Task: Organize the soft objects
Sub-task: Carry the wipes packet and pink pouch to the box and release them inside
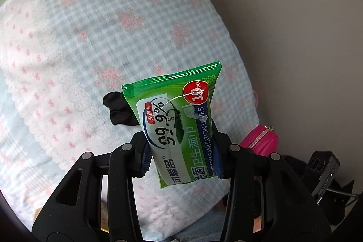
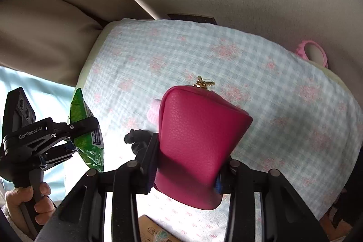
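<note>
My left gripper (image 1: 181,158) is shut on a green pack of sanitation wipes (image 1: 177,124) and holds it above the checked blue-and-pink pillow (image 1: 113,26). My right gripper (image 2: 188,174) is shut on a magenta leather pouch (image 2: 195,142) with a gold zip pull, also above the pillow (image 2: 272,83). The left gripper (image 2: 74,142) with the wipes pack (image 2: 87,142) shows at the left of the right wrist view. The pouch (image 1: 261,140) shows at the right in the left wrist view. A small black cloth item (image 1: 118,108) lies on the pillow behind the wipes; it also shows in the right wrist view (image 2: 137,137).
A beige padded headboard (image 2: 45,26) stands at the far left and a plain wall (image 1: 295,15) runs along the right. A pink ring-shaped item (image 2: 314,52) lies at the pillow's far right edge. A cardboard box (image 2: 154,230) sits below. A small pink soft item (image 2: 153,112) peeks behind the pouch.
</note>
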